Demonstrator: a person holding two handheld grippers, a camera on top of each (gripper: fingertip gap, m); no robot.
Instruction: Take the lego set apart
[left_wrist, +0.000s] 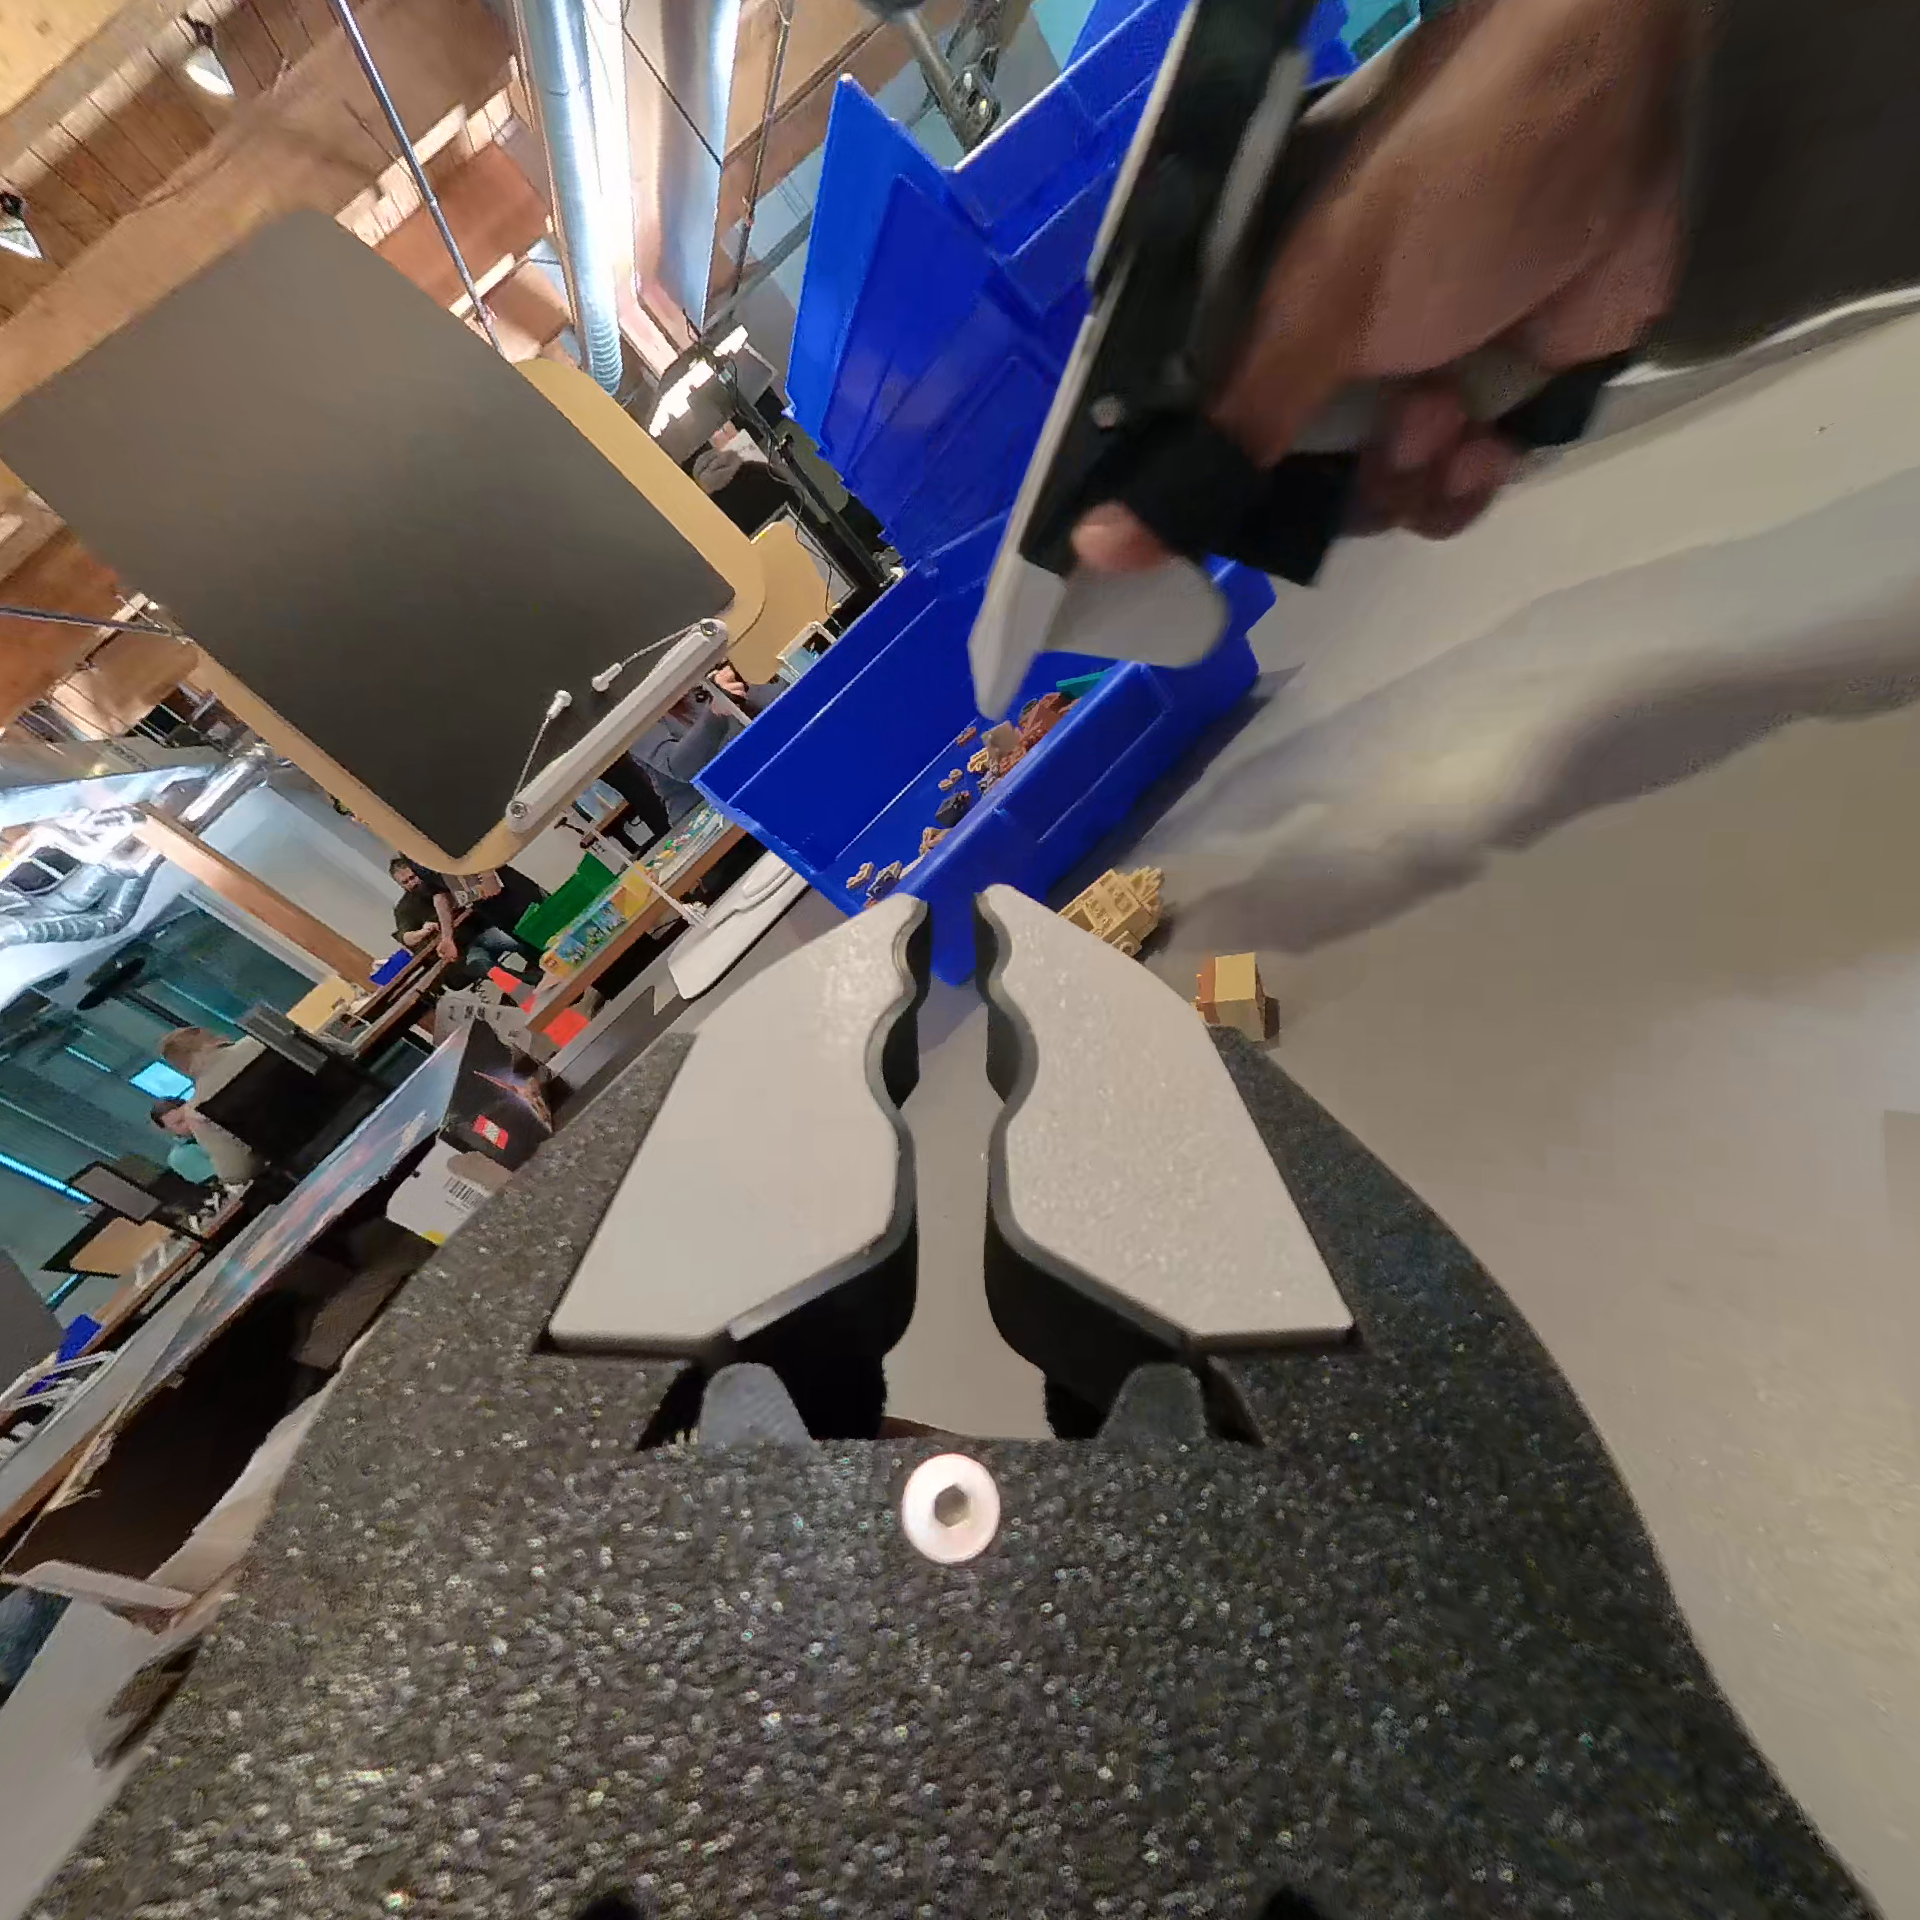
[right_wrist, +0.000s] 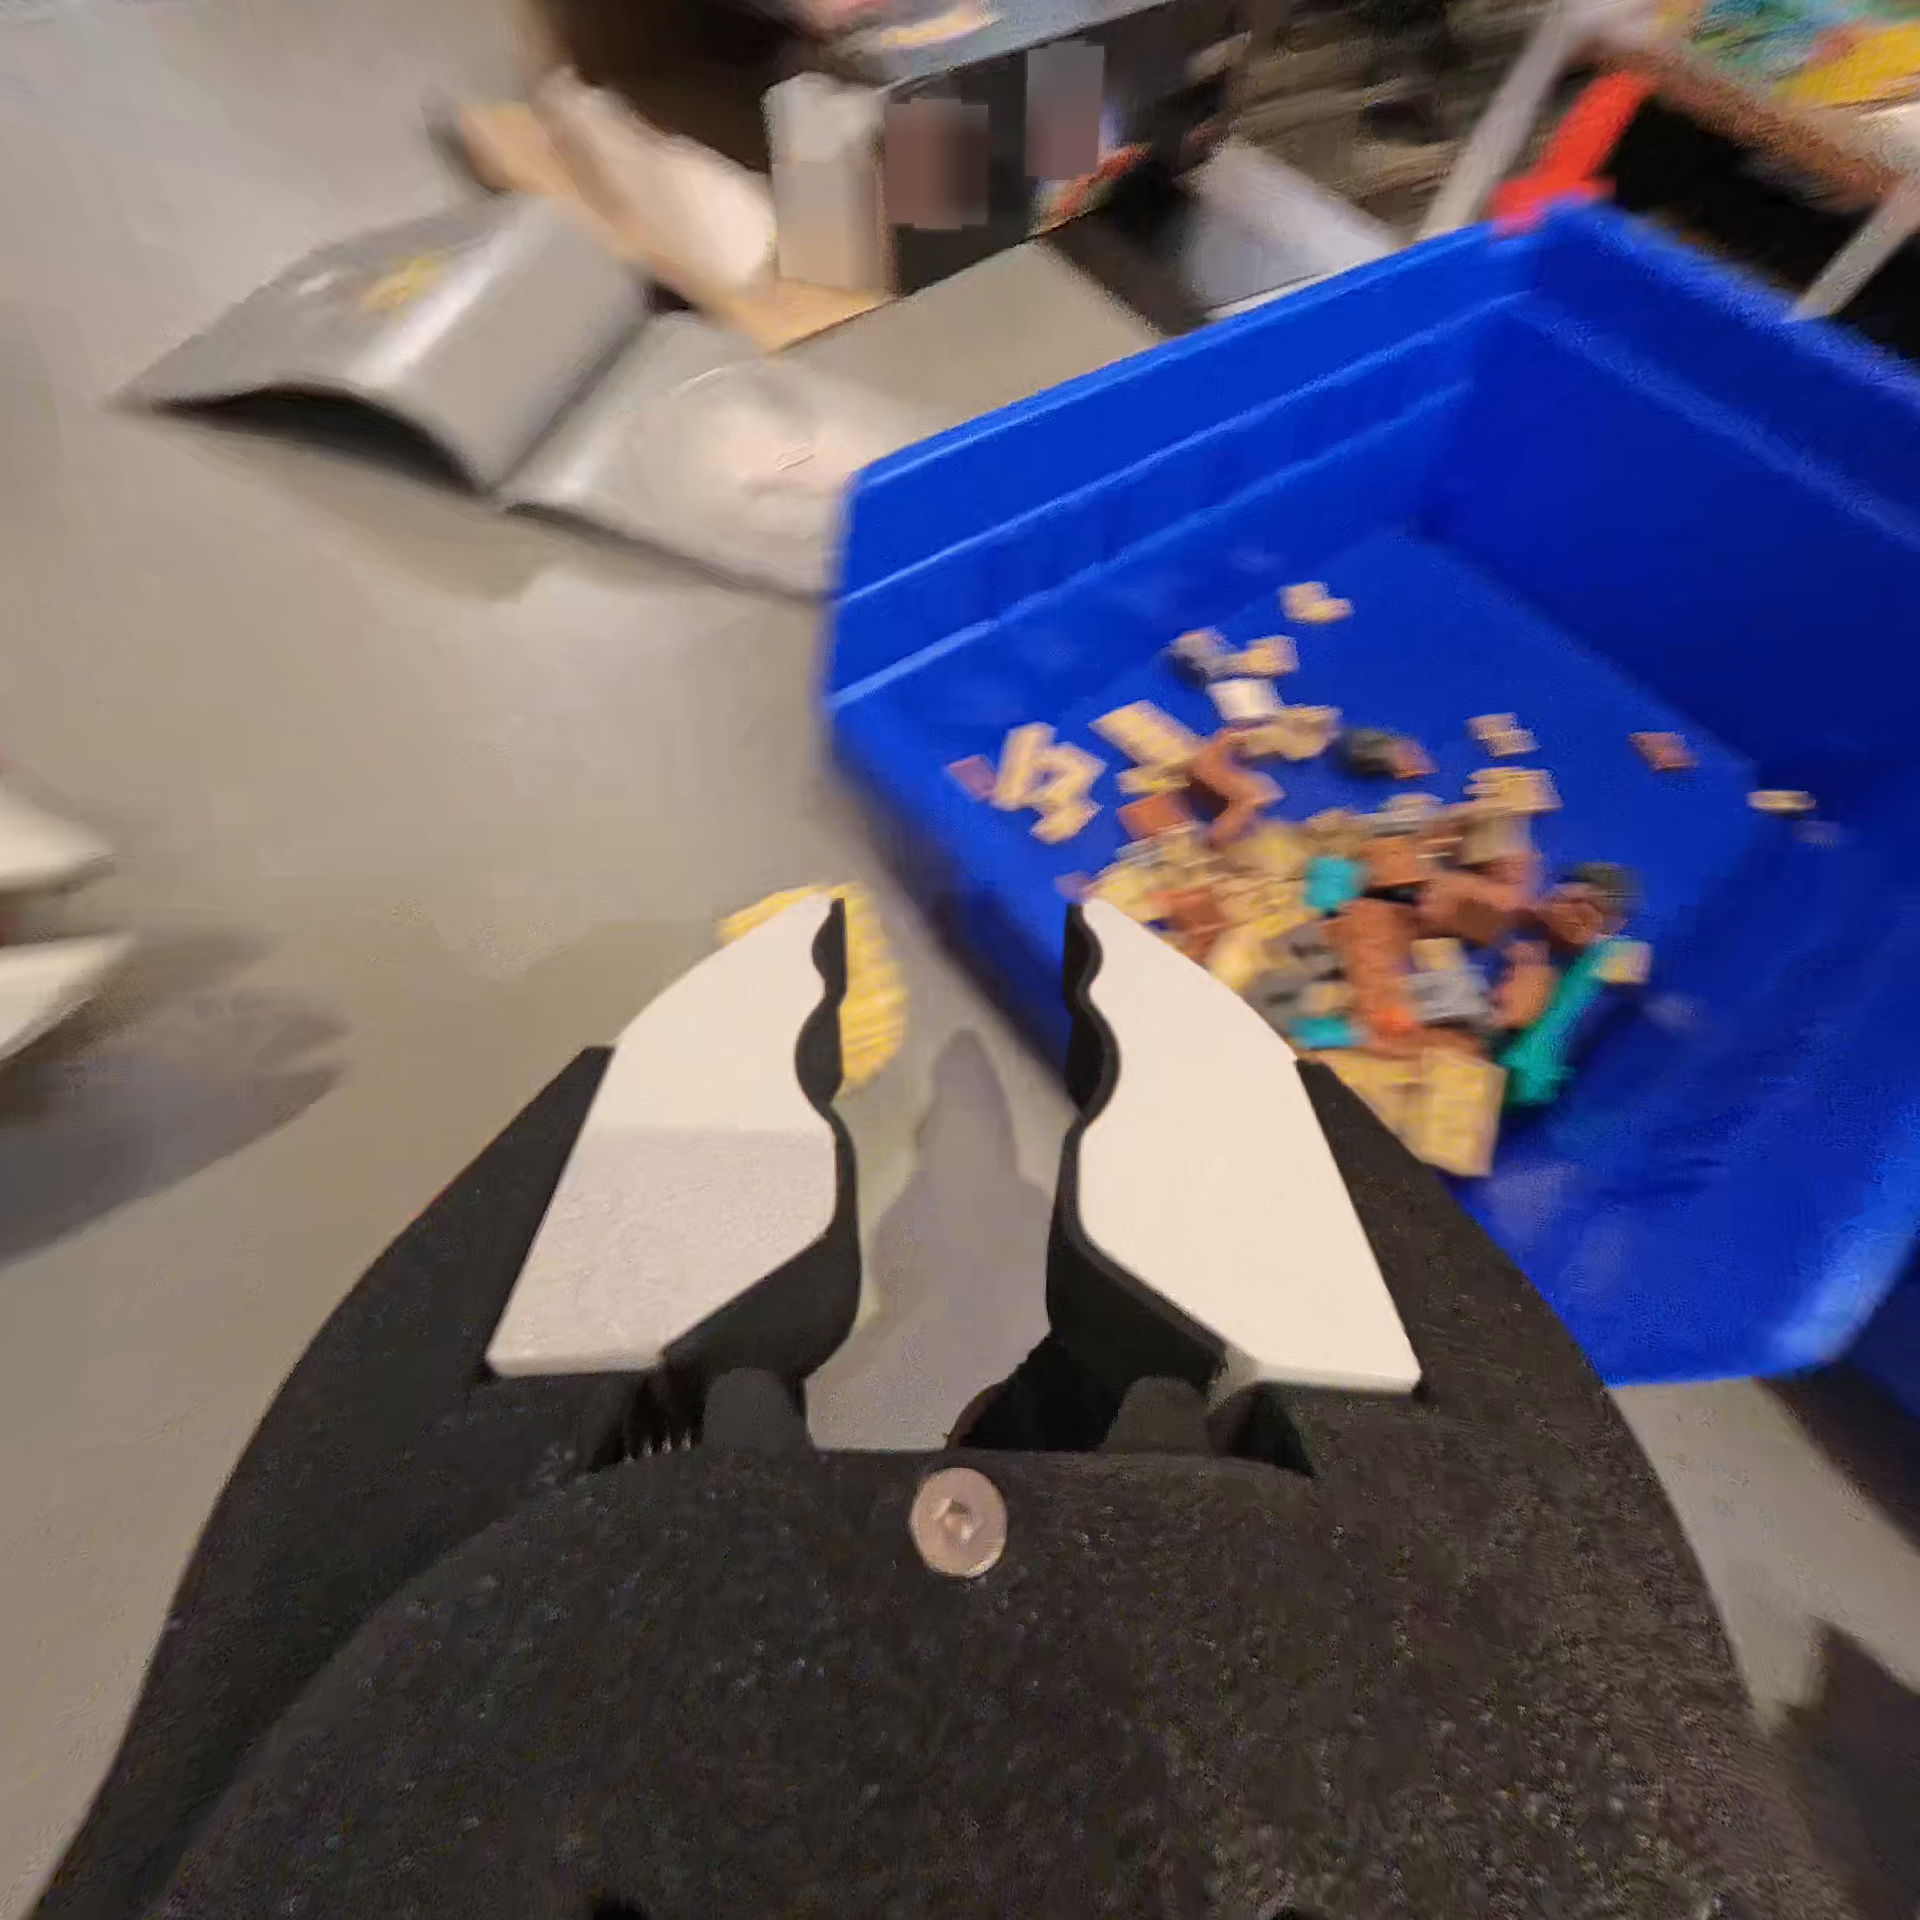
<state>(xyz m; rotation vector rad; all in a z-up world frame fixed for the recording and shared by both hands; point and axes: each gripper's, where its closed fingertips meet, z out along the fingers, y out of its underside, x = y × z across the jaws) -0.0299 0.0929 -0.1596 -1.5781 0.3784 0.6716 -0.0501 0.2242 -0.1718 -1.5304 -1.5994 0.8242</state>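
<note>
My left gripper (left_wrist: 951, 909) hangs low over the grey table (left_wrist: 1558, 1143), its jaws a narrow slit apart with nothing between them. Just beyond its tips is the front wall of a blue bin (left_wrist: 831, 748) holding loose tan and brown bricks (left_wrist: 997, 748). A tan brick assembly (left_wrist: 1117, 909) and a small tan and brown block (left_wrist: 1236, 997) lie on the table to its right. My right gripper (right_wrist: 956, 914) is open and empty at the bin's (right_wrist: 1143, 468) near left corner. A blurred yellow-tan piece (right_wrist: 868, 987) lies on the table behind its left finger. It also shows in the left wrist view (left_wrist: 1091, 623), held by a hand (left_wrist: 1455, 260) above the bin.
More blue bins (left_wrist: 914, 312) stand stacked behind the first one. An open grey booklet (right_wrist: 499, 353) lies on the table at the far left. A black panel on a wooden frame (left_wrist: 364, 499) hangs overhead. People sit at tables in the background. My right gripper is the nearer one to the blurred yellow-tan piece (right_wrist: 868, 987): about 7 cm, against 15 cm.
</note>
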